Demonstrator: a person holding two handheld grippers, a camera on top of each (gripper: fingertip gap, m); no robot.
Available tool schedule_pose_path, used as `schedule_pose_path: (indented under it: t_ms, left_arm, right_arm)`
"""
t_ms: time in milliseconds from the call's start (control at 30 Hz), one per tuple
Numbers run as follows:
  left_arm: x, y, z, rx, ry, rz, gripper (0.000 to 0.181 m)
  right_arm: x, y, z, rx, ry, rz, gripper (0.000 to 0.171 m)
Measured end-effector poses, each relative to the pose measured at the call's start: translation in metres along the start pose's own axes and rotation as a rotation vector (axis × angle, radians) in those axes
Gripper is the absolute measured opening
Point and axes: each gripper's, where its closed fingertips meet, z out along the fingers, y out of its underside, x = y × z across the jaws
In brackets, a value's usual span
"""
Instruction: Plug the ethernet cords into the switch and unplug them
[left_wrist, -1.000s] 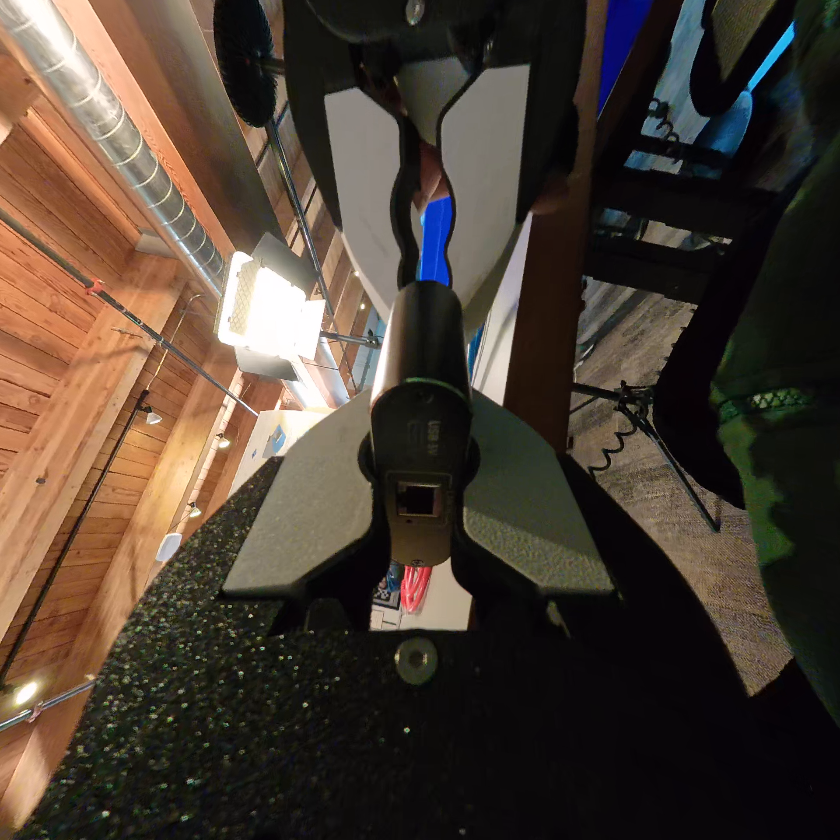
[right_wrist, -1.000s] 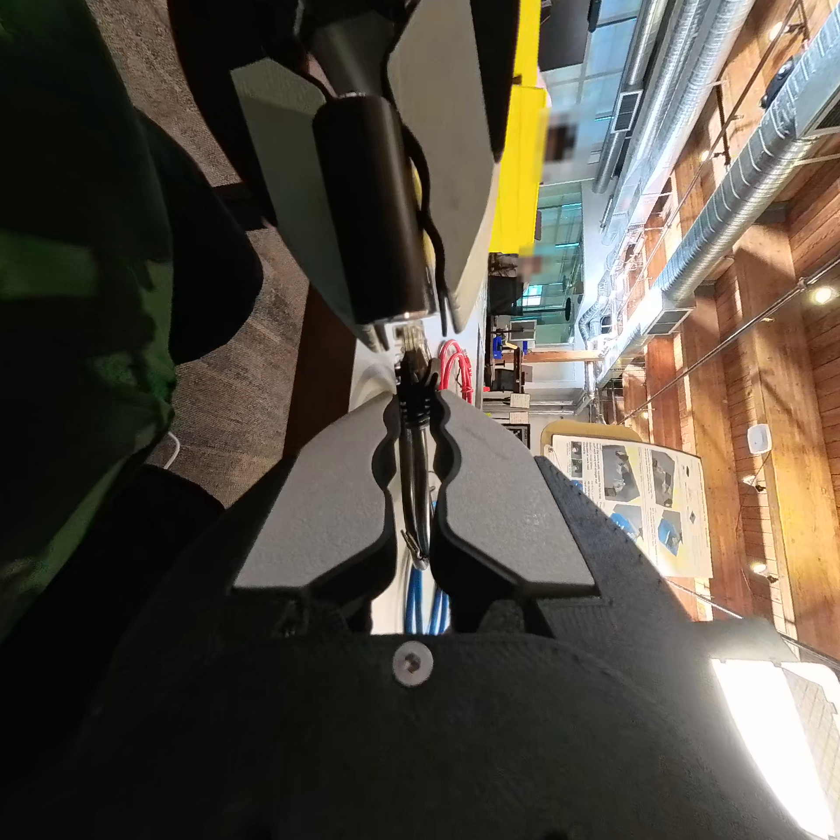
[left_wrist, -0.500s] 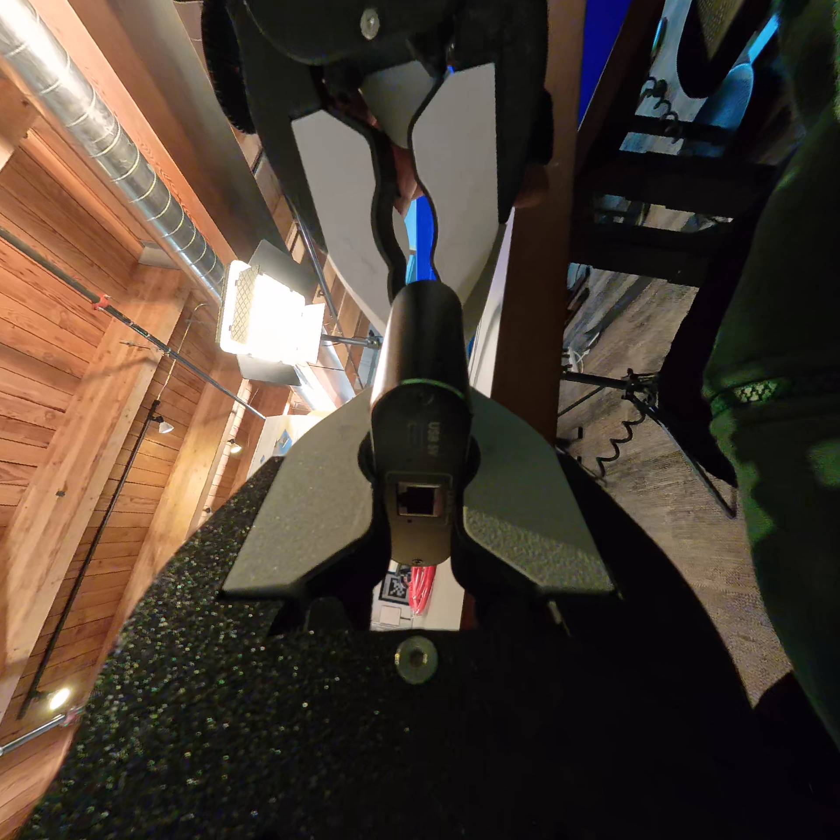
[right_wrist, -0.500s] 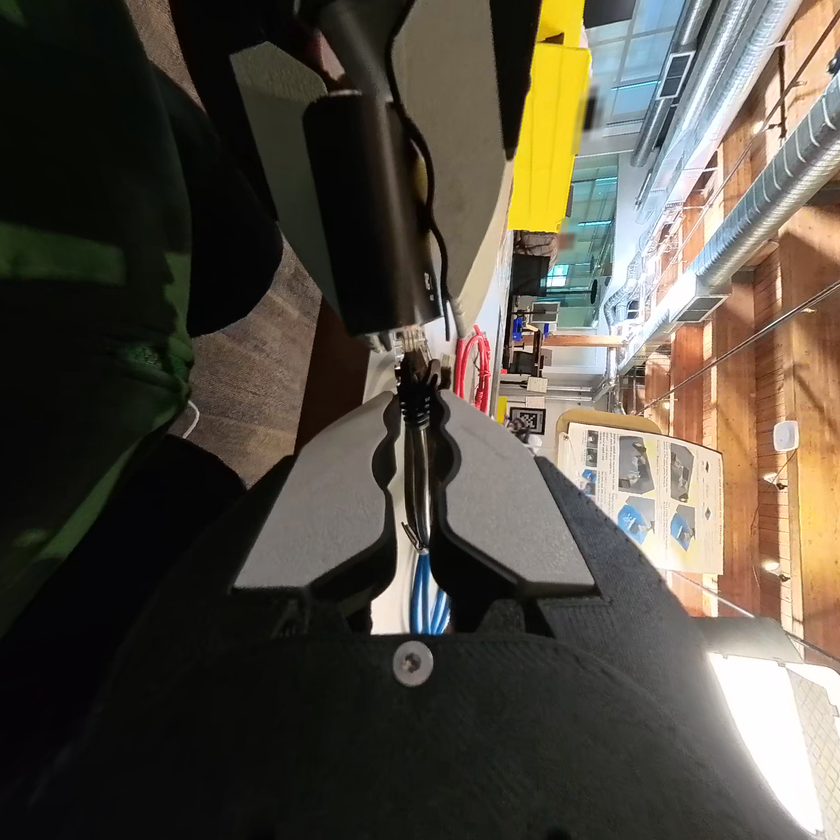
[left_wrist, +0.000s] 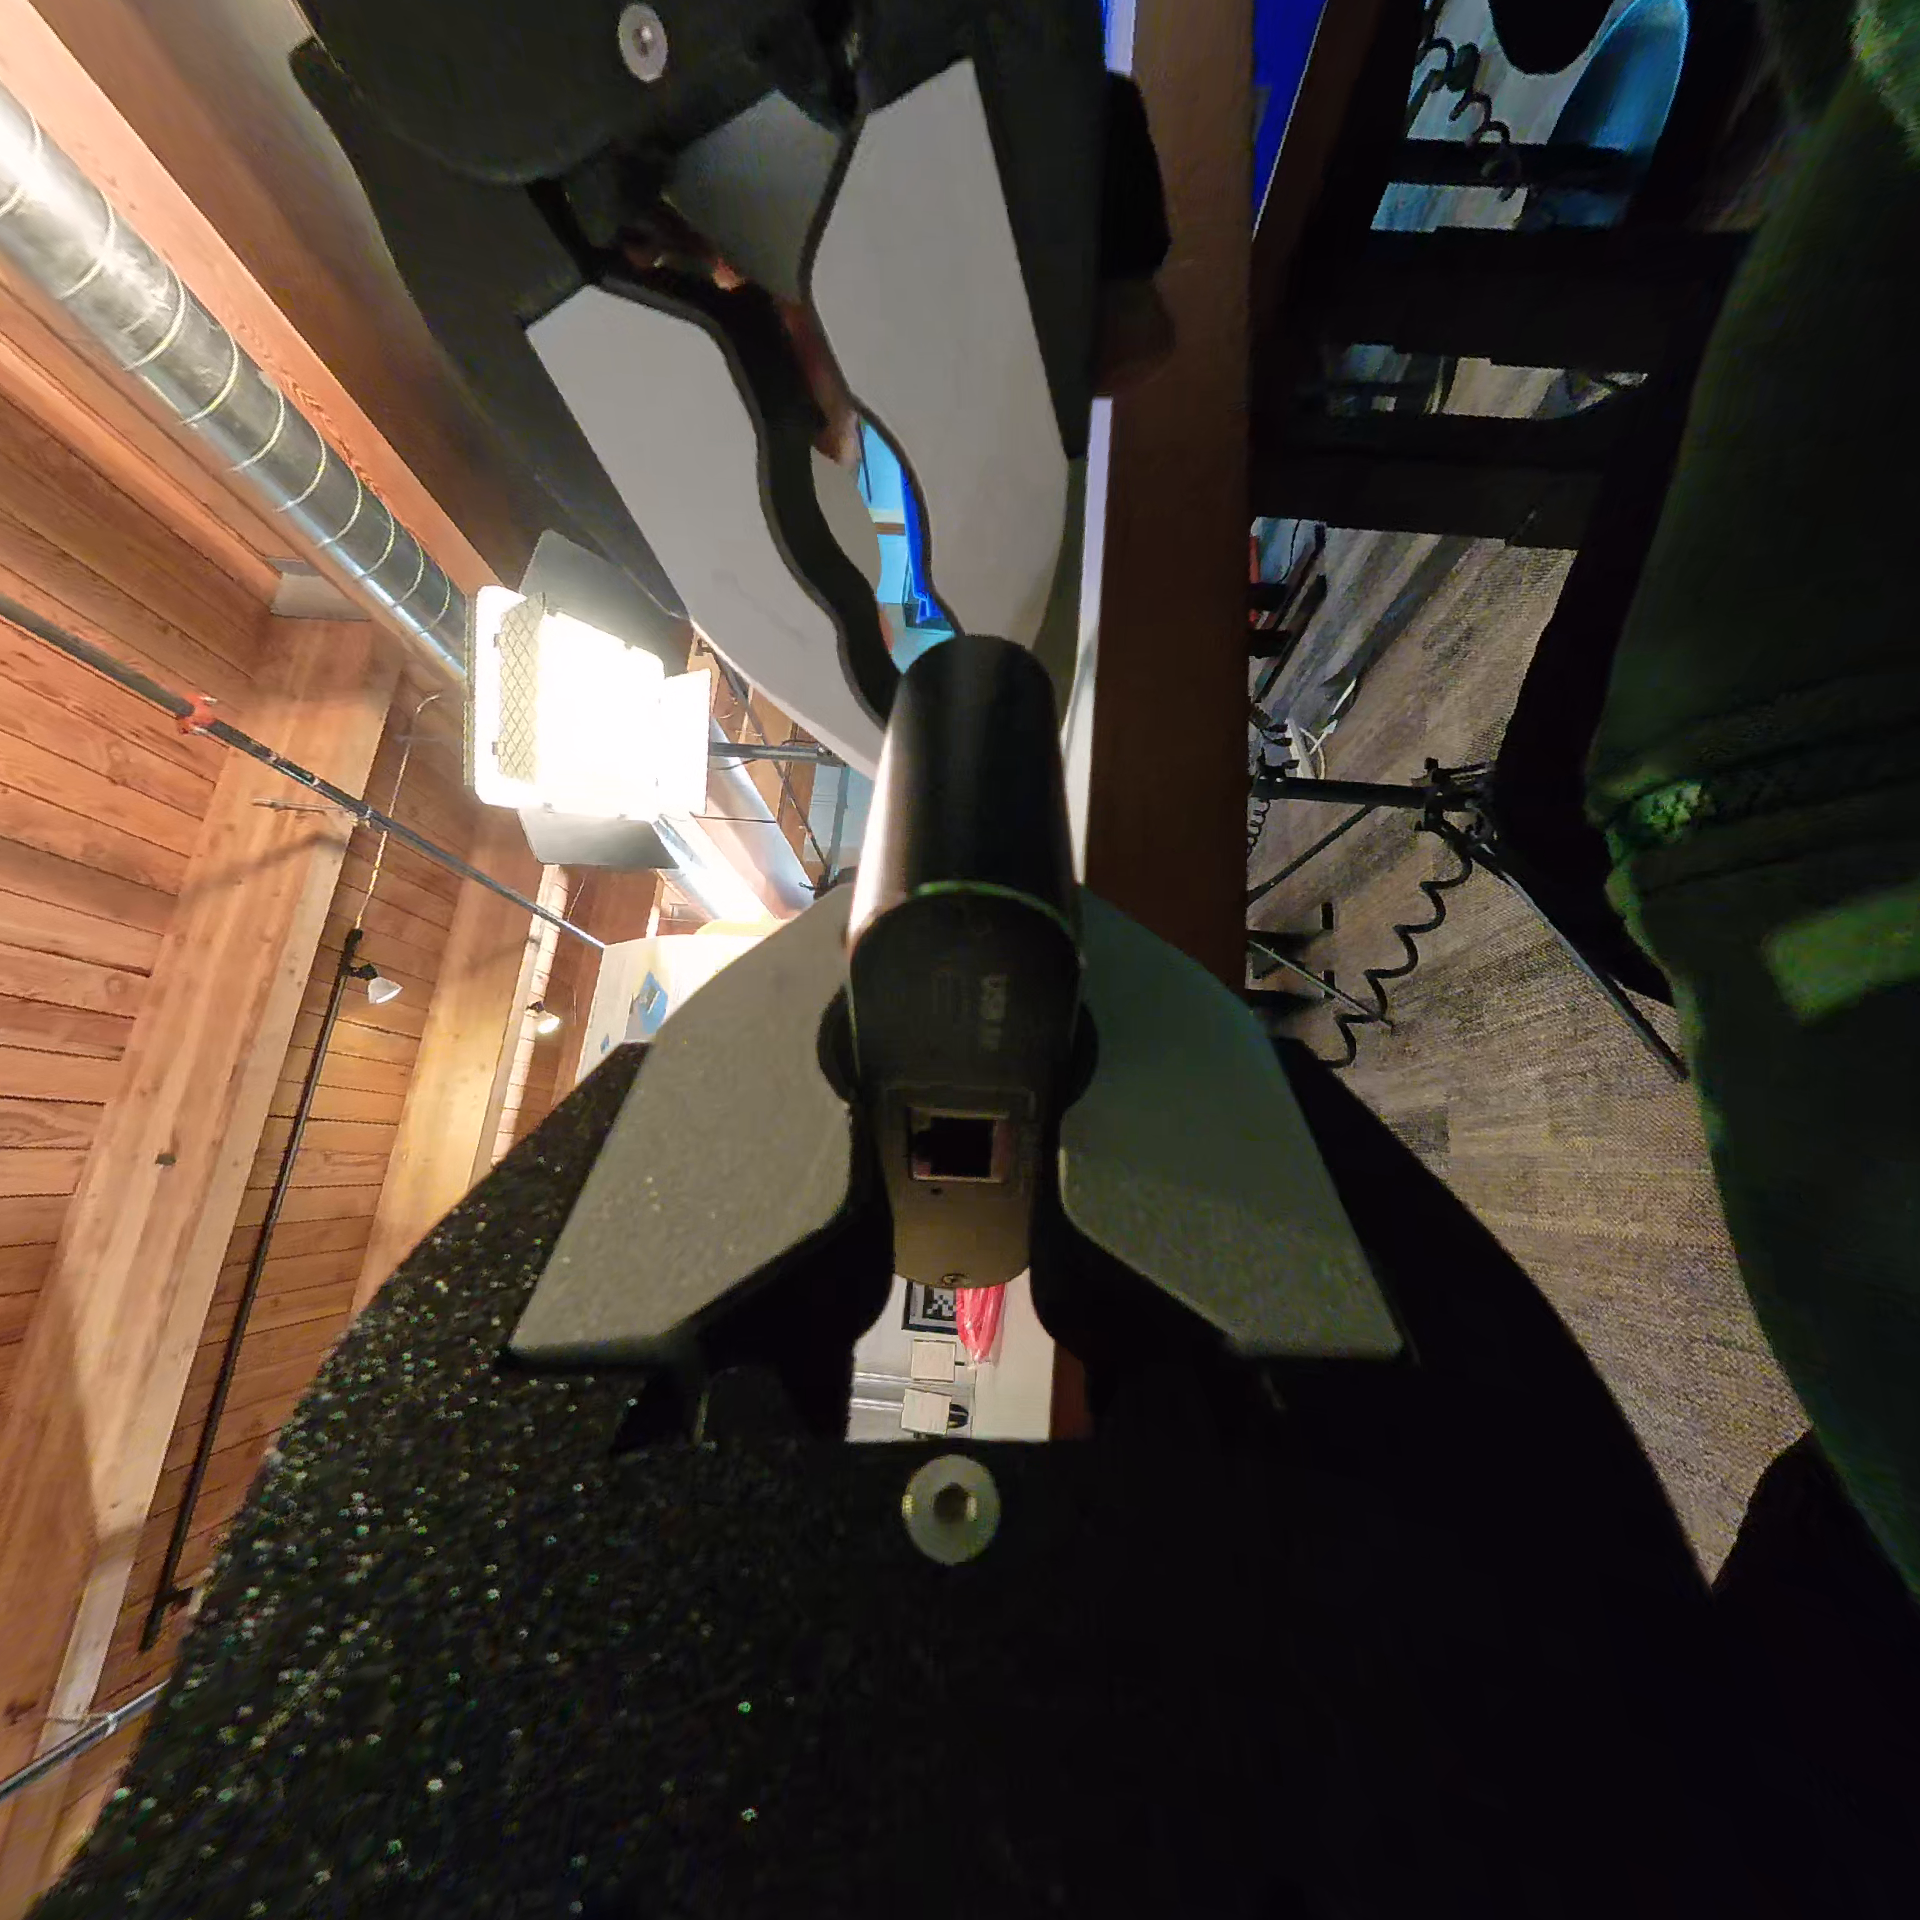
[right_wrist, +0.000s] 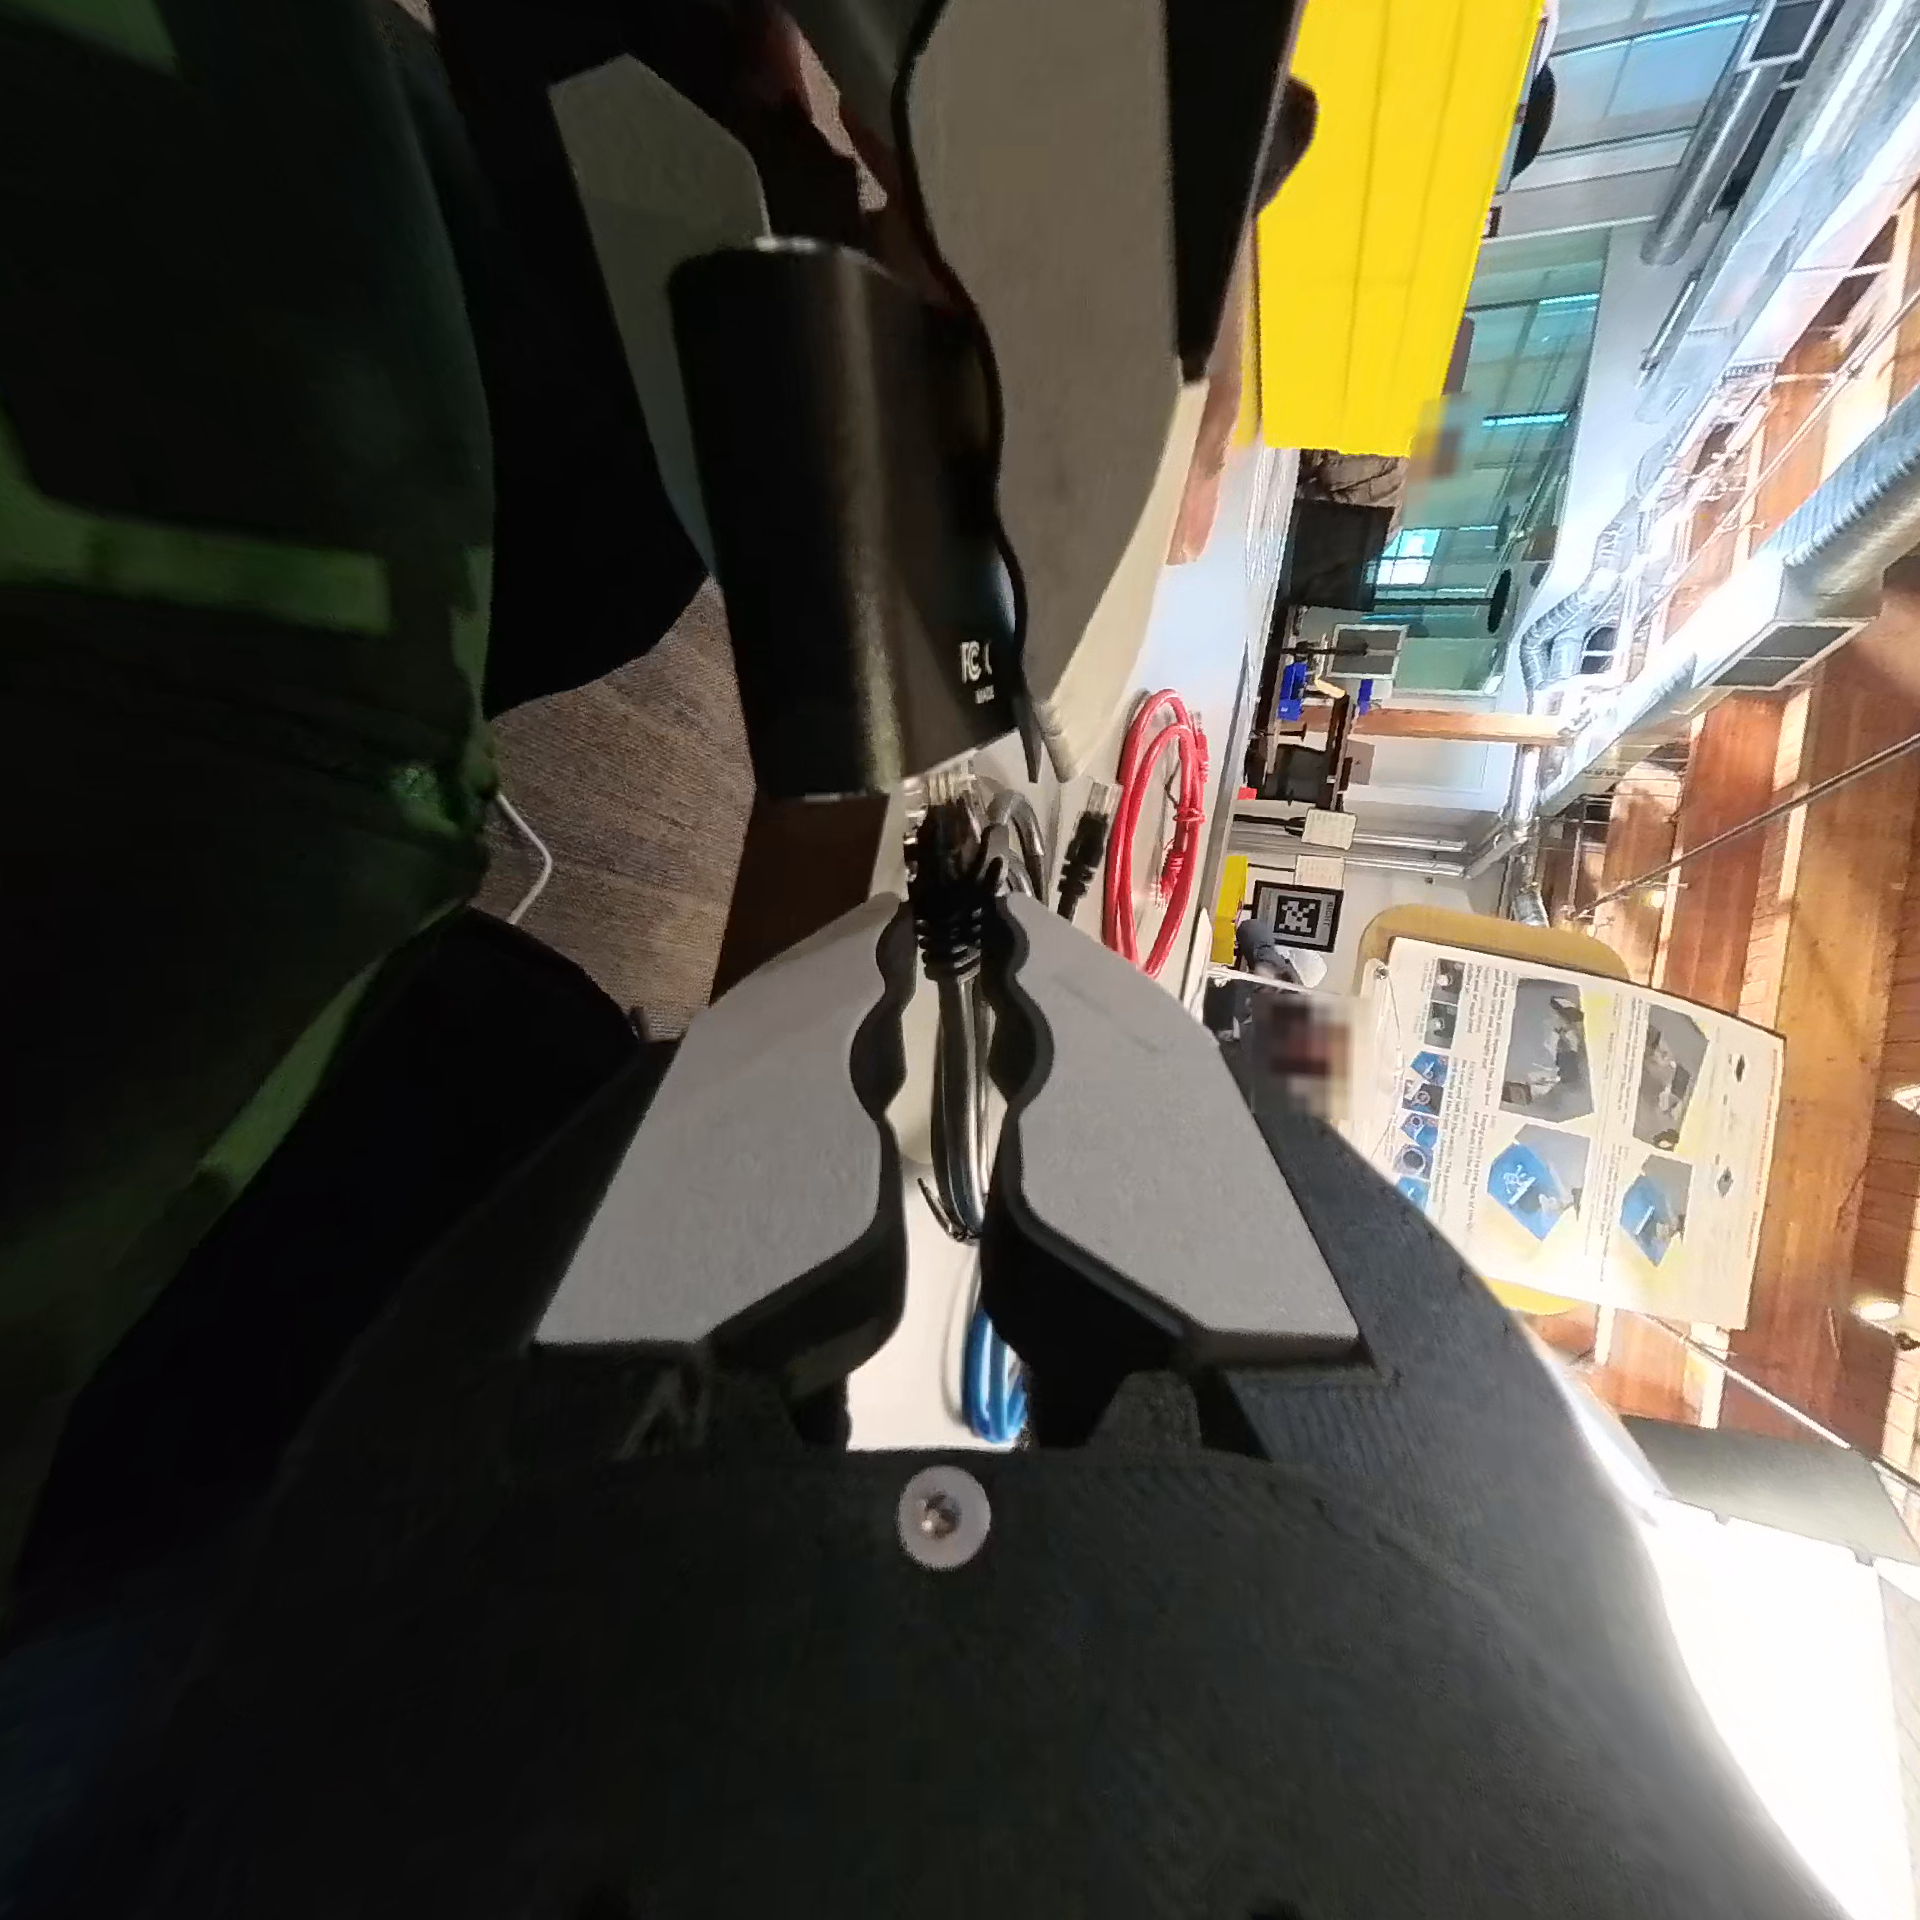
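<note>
Left gripper (left_wrist: 961, 1132) clenches the rigid switch (left_wrist: 961, 935) mid-body. Right gripper (right_wrist: 951, 1029) pinches the floppy black cord (right_wrist: 951, 997) at its stiff boot, plug at 1 port.

Left gripper (left_wrist: 961, 935) clamped on the black switch (left_wrist: 961, 997); right gripper (right_wrist: 951, 925) pinching the black ethernet cord (right_wrist: 954, 997), tip to tip
</note>
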Motion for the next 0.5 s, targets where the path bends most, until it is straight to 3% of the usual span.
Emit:
schedule_pose_path:
  t_ms: [500]
  left_arm:
    - [-0.0041, 0.0013, -0.0043, 0.015, -0.034, -0.040, 0.028]
  right_arm:
    - [0.0026, -0.0032, -0.0045, 0.000, -0.041, 0.058, 0.012]
